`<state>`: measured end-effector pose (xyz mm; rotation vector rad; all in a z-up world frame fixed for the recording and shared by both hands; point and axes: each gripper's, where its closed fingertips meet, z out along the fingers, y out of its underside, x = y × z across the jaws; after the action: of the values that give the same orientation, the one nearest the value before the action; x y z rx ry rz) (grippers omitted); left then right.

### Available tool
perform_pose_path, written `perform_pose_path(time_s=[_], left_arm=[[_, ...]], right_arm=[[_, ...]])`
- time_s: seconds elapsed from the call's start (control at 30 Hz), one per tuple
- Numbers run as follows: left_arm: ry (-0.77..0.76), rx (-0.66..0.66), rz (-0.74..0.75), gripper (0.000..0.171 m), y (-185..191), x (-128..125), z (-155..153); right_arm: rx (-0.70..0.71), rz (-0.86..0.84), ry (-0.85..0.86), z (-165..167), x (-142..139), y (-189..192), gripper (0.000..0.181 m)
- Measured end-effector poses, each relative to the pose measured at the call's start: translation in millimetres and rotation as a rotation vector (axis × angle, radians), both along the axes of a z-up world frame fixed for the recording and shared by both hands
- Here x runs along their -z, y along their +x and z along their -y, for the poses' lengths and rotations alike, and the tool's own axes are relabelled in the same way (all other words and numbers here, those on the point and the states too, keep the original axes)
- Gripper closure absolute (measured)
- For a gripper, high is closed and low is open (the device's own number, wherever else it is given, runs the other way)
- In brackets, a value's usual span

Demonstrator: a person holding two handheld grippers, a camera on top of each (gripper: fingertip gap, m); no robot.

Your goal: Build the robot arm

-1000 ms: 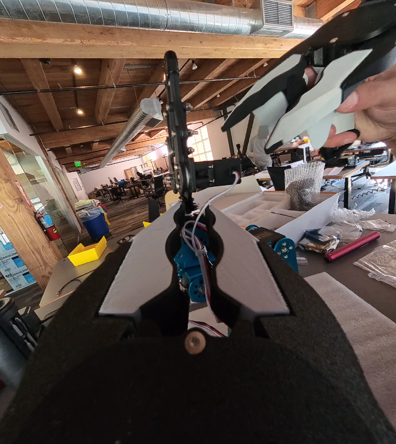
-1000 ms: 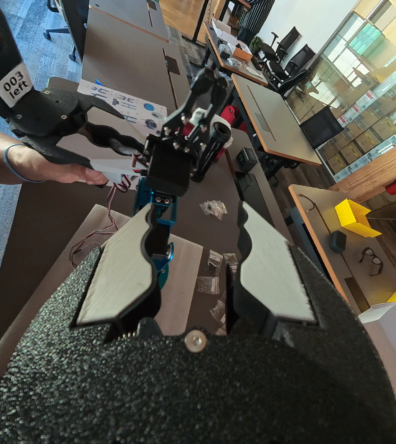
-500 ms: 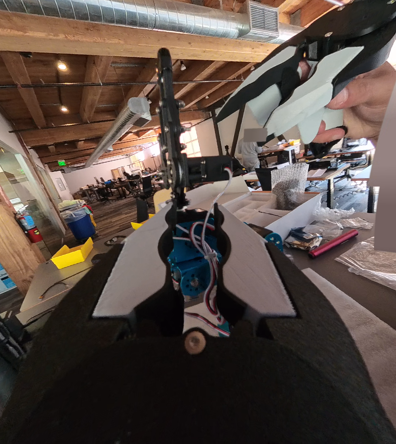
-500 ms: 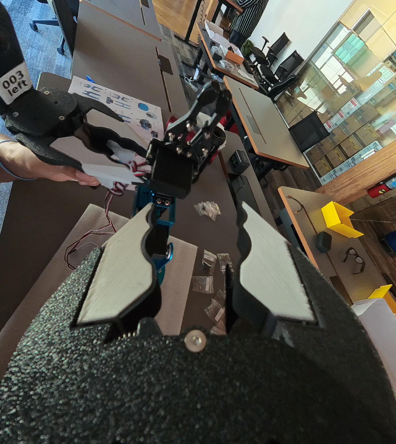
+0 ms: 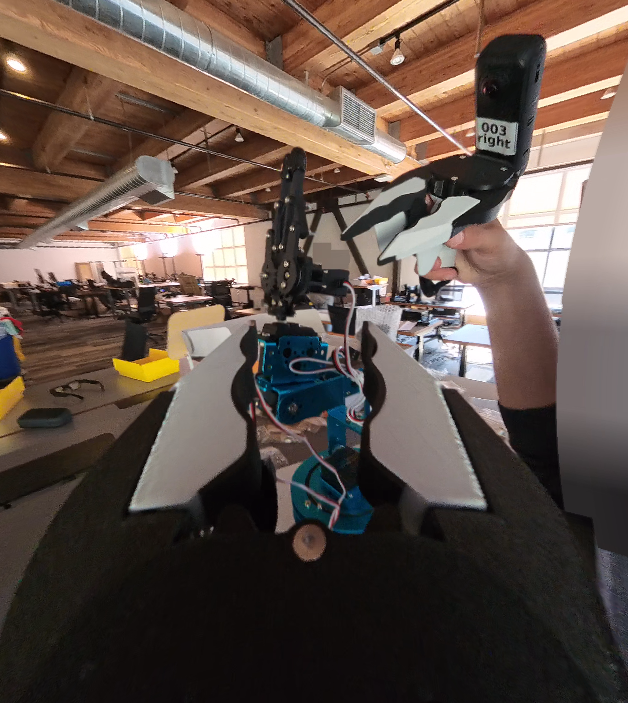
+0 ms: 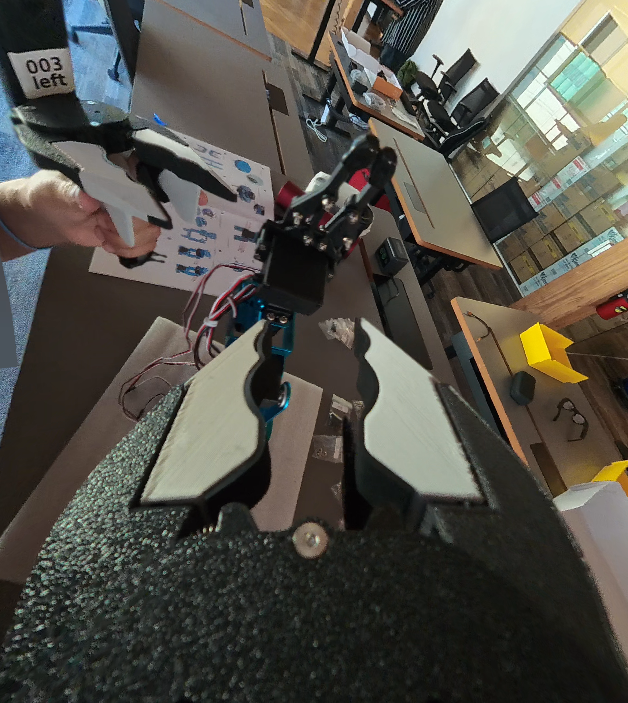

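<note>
A small robot arm with blue metal brackets [image 5: 293, 365], a black servo [image 6: 293, 270] and a black claw [image 6: 358, 178] stands upright on a grey foam pad [image 6: 76, 494], trailing red and white wires. My left gripper [image 5: 308, 331] is open and empty, with the arm's blue body just beyond its tips. In the right wrist view it [image 6: 198, 205] hangs to the left of the arm, apart from it. My right gripper [image 6: 310, 327] is open and empty, just short of the servo. In the left wrist view it [image 5: 365, 247] is raised to the right of the claw.
A printed sheet [image 6: 206, 243] lies on the dark table behind the arm, with small bags of screws [image 6: 337, 329] and a red cylinder [image 6: 289, 190] nearby. A yellow bin [image 5: 145, 367], glasses [image 5: 72, 388] and a black case [image 5: 44, 418] lie on neighbouring desks. A white box [image 6: 617, 551] is at right. It is some 5 cm from my right tips to the black servo [image 6: 293, 270].
My left gripper has opened, let go of the arm's blue body and wires, and drawn back. My right gripper has drawn back slightly and stays open.
</note>
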<state>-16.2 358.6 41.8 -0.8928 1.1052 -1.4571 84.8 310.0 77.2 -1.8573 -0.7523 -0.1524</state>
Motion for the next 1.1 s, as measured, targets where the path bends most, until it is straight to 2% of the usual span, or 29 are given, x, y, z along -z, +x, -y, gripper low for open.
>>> perform_pose_path(time_s=[0.13, 0.23, 0.37, 0.43, 0.57, 0.63, 0.7, 0.77, 0.83, 0.9, 1.1], left_arm=[[-0.024, 0.093, -0.104, 0.122, -29, 26, -6], [0.046, 0.14, -0.293, 0.134, -36, 74, -16], [0.27, 0.214, -0.572, 0.139, -3, 147, -36], [0.357, 0.329, -0.599, 0.147, 20, 164, -28], [0.263, 0.613, -0.629, 0.148, 55, 176, 3], [0.266, 0.667, -0.666, 0.147, 59, 187, 13], [0.304, 0.64, -0.647, 0.148, 59, 192, 18], [0.344, 0.567, -0.609, 0.15, 65, 190, 16], [0.384, 0.53, -0.605, 0.15, 70, 192, 17], [0.39, 0.567, -0.628, 0.158, 70, 194, 22], [0.435, 0.582, -0.665, 0.16, 70, 195, 24]], right_arm=[[0.009, 0.021, -0.046, 20, 7, -15, 0.143], [0.032, 0.024, -0.13, 35, 28, -19, 0.139], [0.002, -0.122, -0.171, 55, 73, -17, 0.139], [-0.017, -0.248, -0.132, 56, 97, -6, 0.14], [-0.093, -0.517, -0.003, 46, 129, 27, 0.147], [-0.099, -0.603, 0.034, 41, 136, 38, 0.146], [-0.062, -0.541, 0.023, 38, 144, 40, 0.148], [-0.033, -0.454, 0.098, 36, 145, 40, 0.162], [-0.031, -0.44, 0.092, 35, 150, 36, 0.163], [-0.055, -0.474, 0.078, 36, 151, 29, 0.163], [-0.05, -0.485, 0.045, 37, 159, 31, 0.163]])
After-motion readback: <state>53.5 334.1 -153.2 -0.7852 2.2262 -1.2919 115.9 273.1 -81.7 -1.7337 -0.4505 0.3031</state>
